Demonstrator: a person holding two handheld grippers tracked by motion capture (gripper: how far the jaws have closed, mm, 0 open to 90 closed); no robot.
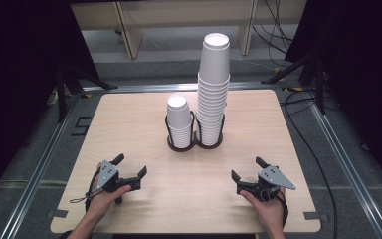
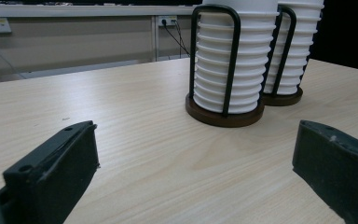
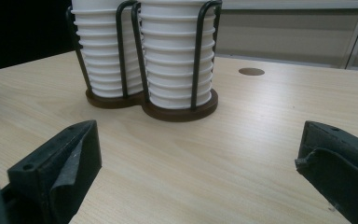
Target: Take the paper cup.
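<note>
A black wire holder (image 1: 194,142) with two round bases stands mid-table. Its left ring carries a short stack of white paper cups (image 1: 179,121); its right ring carries a tall stack (image 1: 214,89). In the left gripper view the short stack (image 2: 233,60) is nearer and the tall stack (image 2: 293,51) is behind it. The right gripper view puts the tall stack (image 3: 179,56) in front and the short stack (image 3: 102,51) to its left. My left gripper (image 1: 131,166) rests open near the front left of the table. Near the front right, my right gripper (image 1: 247,169) is open too. Both hold nothing.
The light wooden table (image 1: 129,114) has rounded corners and a metal frame around it. Cables (image 1: 308,149) trail on the floor to the right. A wooden bench frame (image 1: 129,35) stands beyond the far edge. A round hole (image 3: 251,71) marks the tabletop.
</note>
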